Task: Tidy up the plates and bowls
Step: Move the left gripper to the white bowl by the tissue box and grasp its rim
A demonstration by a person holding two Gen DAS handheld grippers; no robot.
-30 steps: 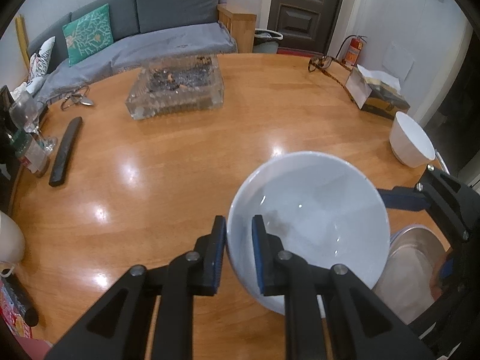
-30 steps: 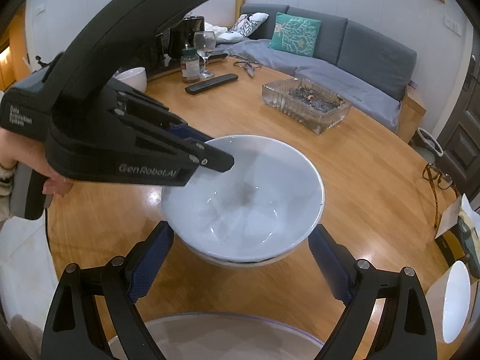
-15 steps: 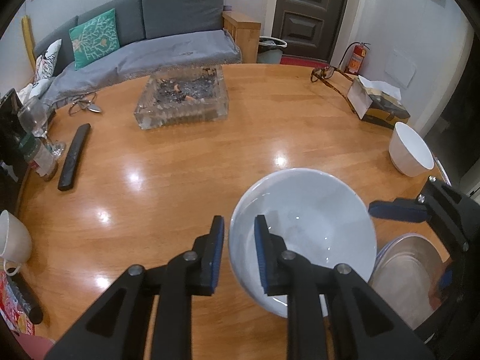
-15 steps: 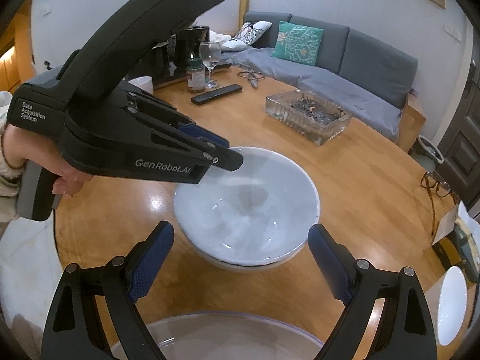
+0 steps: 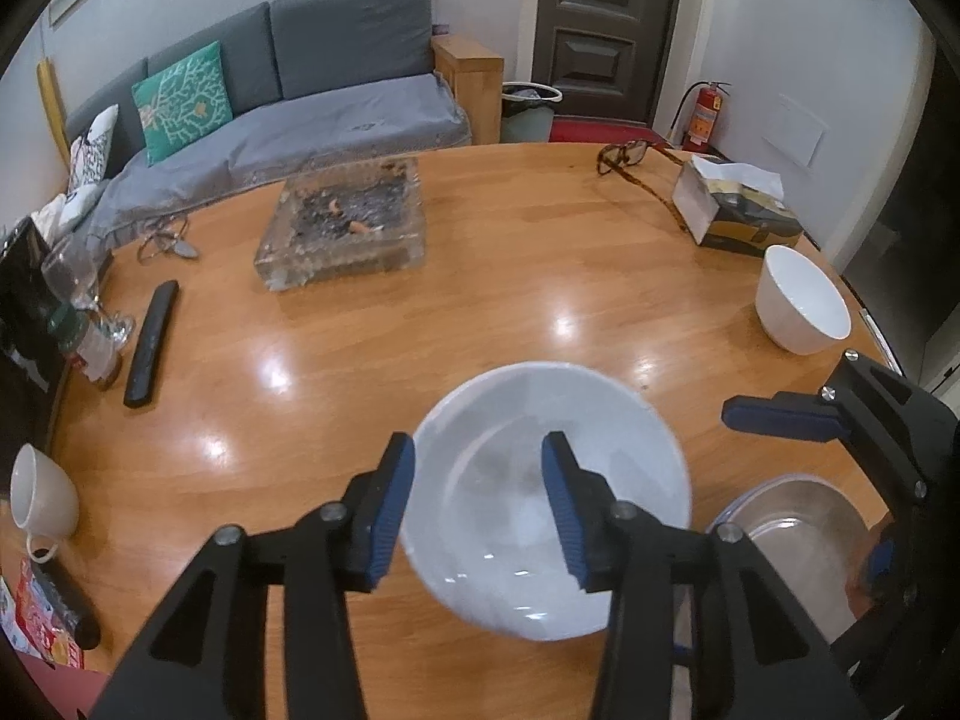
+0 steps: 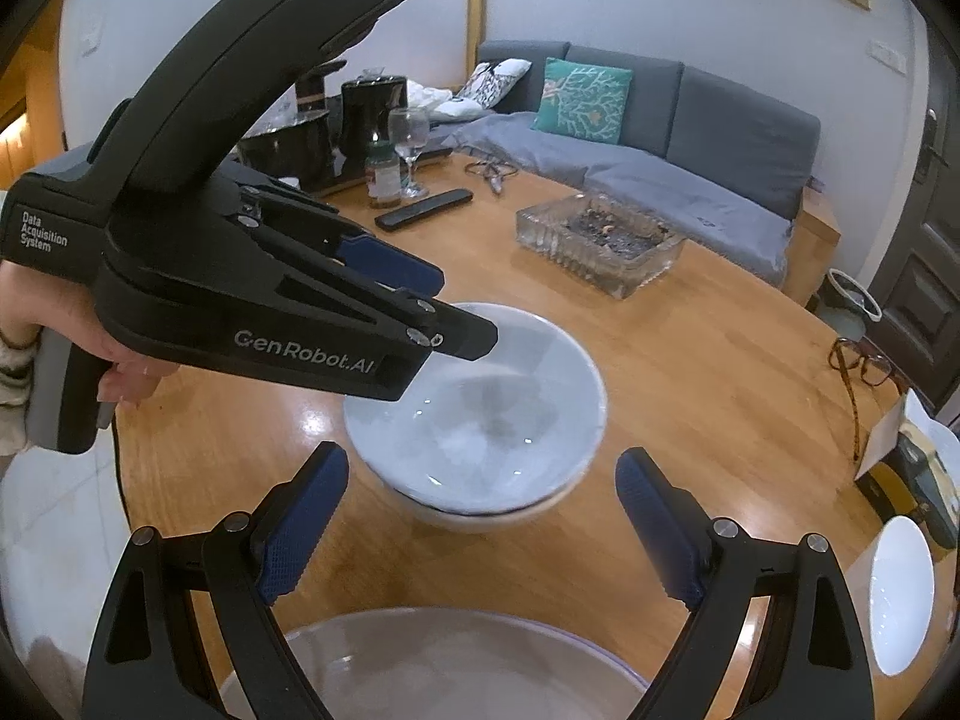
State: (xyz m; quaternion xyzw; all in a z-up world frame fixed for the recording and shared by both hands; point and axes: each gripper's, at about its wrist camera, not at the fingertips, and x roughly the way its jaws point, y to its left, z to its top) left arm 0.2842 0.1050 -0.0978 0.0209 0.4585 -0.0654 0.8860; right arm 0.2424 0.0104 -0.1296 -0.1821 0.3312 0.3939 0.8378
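We see the wide bowl [image 5: 549, 498] low in the middle of the left wrist view, sitting nested in a second bowl [image 6: 480, 516] whose rim shows just under it in the right wrist view, both on the wooden surface [image 5: 480, 300]. Our left tongs [image 5: 477, 498] straddle the wide bowl's near-left rim, one pad outside it and one above the inside; the jaws have just been opening, the pads now stand clear of the rim, and the bowl is released. In the right wrist view the same tool reaches in from the left edge, a hand [image 6: 114, 360] gripping its handle. Our right tongs [image 6: 480, 528] are spread wide with nothing grasped, their pads [image 6: 300, 528] standing apart from the stacked bowls on either side. A plate [image 6: 432, 666] lies at the bottom edge of that view, just below the tongs. A small bowl [image 5: 801, 300] sits at the right edge of the left wrist view, well apart from the stack. Farther up the frame are an ashtray [image 5: 348, 228], a tissue box [image 5: 738, 210] and glasses [image 5: 624, 153]; a remote [image 5: 150, 342] and wine glass [image 5: 78, 282] are at the left, a cup [image 5: 42, 498] at the lower left.
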